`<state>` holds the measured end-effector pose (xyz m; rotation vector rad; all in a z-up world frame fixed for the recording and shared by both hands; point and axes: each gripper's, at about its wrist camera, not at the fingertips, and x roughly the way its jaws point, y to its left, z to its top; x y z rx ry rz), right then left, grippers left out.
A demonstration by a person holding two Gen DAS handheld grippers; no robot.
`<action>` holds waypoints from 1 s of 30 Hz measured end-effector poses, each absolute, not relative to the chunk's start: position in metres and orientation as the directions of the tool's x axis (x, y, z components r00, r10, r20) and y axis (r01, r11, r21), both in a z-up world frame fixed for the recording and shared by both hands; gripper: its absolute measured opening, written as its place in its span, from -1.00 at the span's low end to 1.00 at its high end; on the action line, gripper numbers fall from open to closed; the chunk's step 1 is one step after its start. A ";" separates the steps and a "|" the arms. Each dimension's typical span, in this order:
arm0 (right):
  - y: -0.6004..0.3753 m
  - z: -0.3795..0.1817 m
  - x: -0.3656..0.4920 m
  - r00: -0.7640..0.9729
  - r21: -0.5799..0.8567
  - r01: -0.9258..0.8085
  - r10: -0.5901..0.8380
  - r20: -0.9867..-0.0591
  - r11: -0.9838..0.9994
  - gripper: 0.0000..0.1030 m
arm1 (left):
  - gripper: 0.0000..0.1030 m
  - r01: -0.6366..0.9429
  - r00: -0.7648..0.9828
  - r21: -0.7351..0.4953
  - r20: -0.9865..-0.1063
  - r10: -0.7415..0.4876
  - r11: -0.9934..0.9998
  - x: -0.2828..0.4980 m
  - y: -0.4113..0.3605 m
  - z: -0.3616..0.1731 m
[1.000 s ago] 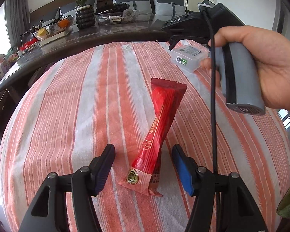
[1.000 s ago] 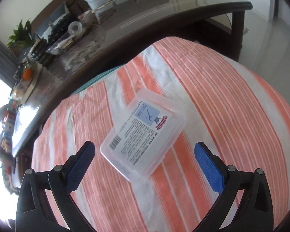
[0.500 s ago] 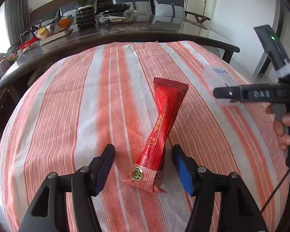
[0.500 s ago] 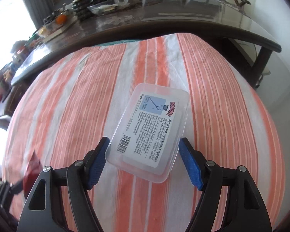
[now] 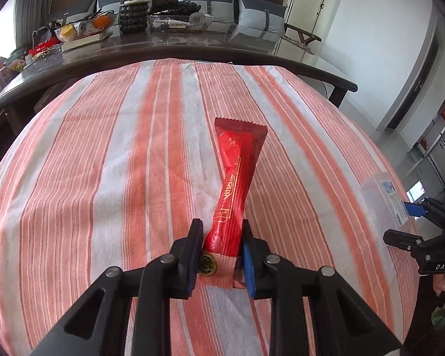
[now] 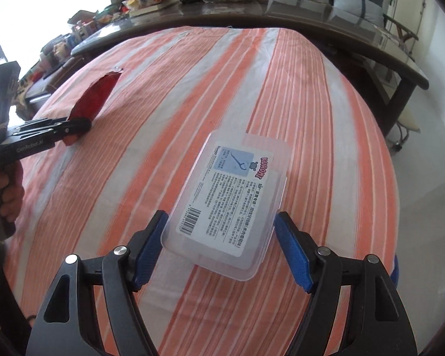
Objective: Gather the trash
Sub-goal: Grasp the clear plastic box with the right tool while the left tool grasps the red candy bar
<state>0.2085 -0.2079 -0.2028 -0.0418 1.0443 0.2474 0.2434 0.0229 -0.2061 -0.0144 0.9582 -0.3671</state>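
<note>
Pinching red wrapper (image 5: 233, 195) w/ left gripper (image 5: 221, 252); clear box (image 6: 231, 198) contents unreadable.

An orange-and-white striped cloth (image 5: 118, 178) covers the desk. Behind it, a dark glossy table (image 5: 192, 44) carries a potted plant (image 5: 133, 3) and a fruit bowl (image 5: 83, 28); grey cushions (image 5: 258, 14) line a sofa.

Clear plastic box (image 6: 233, 200), label: "KUROMI" in red letters; a barcode sits at one corner; the small print is too fine to read.
Left claw (image 6: 74, 124), body: "GenRobot.AI".
Right claw (image 5: 412, 210), body: "DAS".
Red wrapper (image 5: 235, 195): gold characters, not readable.
</note>
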 end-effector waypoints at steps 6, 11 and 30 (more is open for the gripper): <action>-0.209 -0.197 0.203 0.472 0.062 -0.157 0.130 -0.872 0.986 0.76 | 0.24 0.276 0.531 -0.190 -0.787 -0.314 0.942 0.233 0.026 -0.204; -0.201 -0.188 0.209 0.469 0.053 -0.108 0.098 -0.878 0.993 0.78 | 0.29 0.258 0.561 -0.172 -0.774 -0.292 0.951 0.240 0.027 -0.199; -0.196 -0.195 0.235 0.391 -0.037 -0.021 -0.026 -0.920 0.999 0.65 | 0.28 0.312 0.597 0.001 -0.778 -0.196 0.950 0.241 -0.003 -0.204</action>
